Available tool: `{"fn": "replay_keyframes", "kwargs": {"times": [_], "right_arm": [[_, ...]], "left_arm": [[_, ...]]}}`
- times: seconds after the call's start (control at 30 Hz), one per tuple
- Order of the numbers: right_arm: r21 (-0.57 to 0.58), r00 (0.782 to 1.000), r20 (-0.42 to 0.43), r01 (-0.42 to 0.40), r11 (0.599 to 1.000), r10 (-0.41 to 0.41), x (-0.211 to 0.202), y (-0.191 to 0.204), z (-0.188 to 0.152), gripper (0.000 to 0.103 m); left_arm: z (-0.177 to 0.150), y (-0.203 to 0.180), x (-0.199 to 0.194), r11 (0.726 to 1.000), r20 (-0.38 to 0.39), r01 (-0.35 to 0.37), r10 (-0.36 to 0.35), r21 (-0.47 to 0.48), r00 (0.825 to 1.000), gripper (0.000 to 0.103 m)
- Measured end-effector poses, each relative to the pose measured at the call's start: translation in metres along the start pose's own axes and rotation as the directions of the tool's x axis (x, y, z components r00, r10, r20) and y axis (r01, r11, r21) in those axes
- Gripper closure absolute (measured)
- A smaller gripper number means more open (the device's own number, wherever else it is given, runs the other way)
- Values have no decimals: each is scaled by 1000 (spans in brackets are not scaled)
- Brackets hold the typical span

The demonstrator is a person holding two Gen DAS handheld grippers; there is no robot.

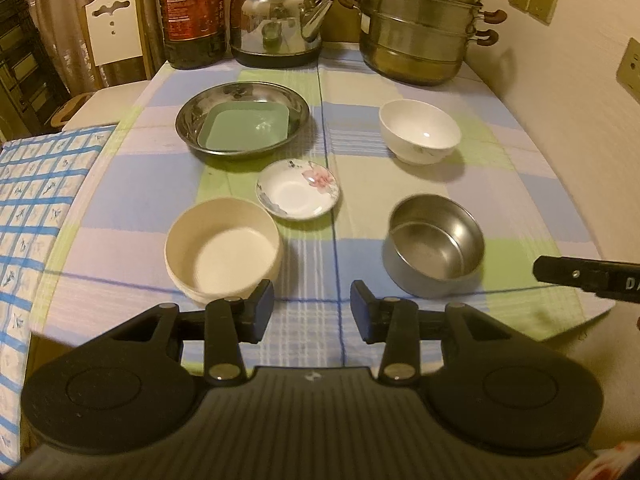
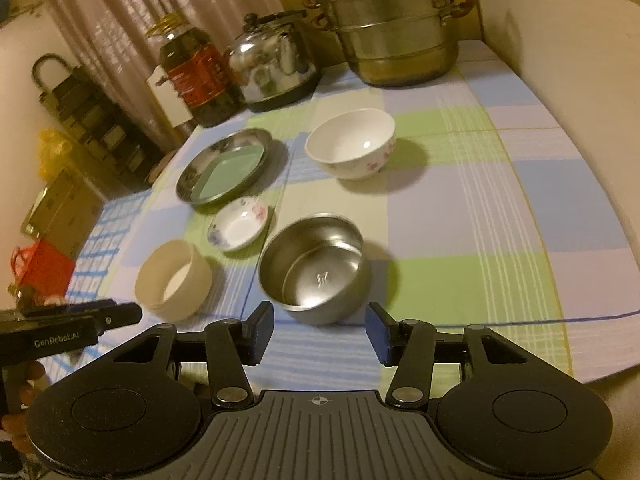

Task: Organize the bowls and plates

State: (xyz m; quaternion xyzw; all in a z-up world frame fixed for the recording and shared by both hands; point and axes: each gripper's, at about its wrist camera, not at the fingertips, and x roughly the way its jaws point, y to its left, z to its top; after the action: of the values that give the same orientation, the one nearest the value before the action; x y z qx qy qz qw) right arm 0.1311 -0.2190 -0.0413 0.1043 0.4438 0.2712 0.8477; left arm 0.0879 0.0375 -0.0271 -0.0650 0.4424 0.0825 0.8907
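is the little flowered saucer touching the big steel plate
Apart. In the left wrist view a strip of tablecloth shows between the flowered saucer and the rim of the steel plate. The right wrist view is too oblique to confirm.

Green dish (image 1: 245,127) nested in steel plate (image 1: 192,120)

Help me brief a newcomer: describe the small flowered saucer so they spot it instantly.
On the checked tablecloth, look just in front of the steel plate holding a green dish. The saucer lies there: the shallowest, smallest piece, white with a pink flower.
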Motion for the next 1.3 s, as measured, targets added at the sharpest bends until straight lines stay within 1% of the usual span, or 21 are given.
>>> {"fn": "replay_keyframes", "kwargs": {"times": [0.13,0.2,0.27,0.4,0.53,0.77,0.87,1.0,1.23,1.3], "right_arm": [[24,998,66,-25,999,23,9,3,15,52],[39,996,82,-31,999,28,17,6,24,51],[29,997,71,-33,999,31,27,12,32,50],[-37,999,33,-22,999,23,53,30,46,50],[-41,999,25,-42,998,43,76,45,58,50],[-27,1000,-15,-3,1000,2,121,62,79,50],[3,999,-42,-10,1000,10,143,67,87,50],[-7,996,-84,-7,1000,6,172,77,92,50],[19,987,-153,44,999,-40,212,82,89,50],[27,984,-169,63,998,-57,220,83,87,51]], "left_arm": [[20,16,17,1000,-9,10,-10,10,1000,64],[31,26,27,1000,-17,21,-21,14,1000,64],[42,35,35,999,-16,29,-29,24,999,64],[64,51,52,998,-7,40,-40,44,999,64],[82,66,73,996,-27,57,-56,62,998,64],[103,79,114,988,-78,96,-87,122,993,64],[111,83,132,983,-110,113,-98,145,989,64],[120,85,152,973,-144,143,-117,182,983,64],[127,85,185,946,-217,223,-172,237,961,65],[127,84,192,938,-234,237,-179,253,956,68]]}}
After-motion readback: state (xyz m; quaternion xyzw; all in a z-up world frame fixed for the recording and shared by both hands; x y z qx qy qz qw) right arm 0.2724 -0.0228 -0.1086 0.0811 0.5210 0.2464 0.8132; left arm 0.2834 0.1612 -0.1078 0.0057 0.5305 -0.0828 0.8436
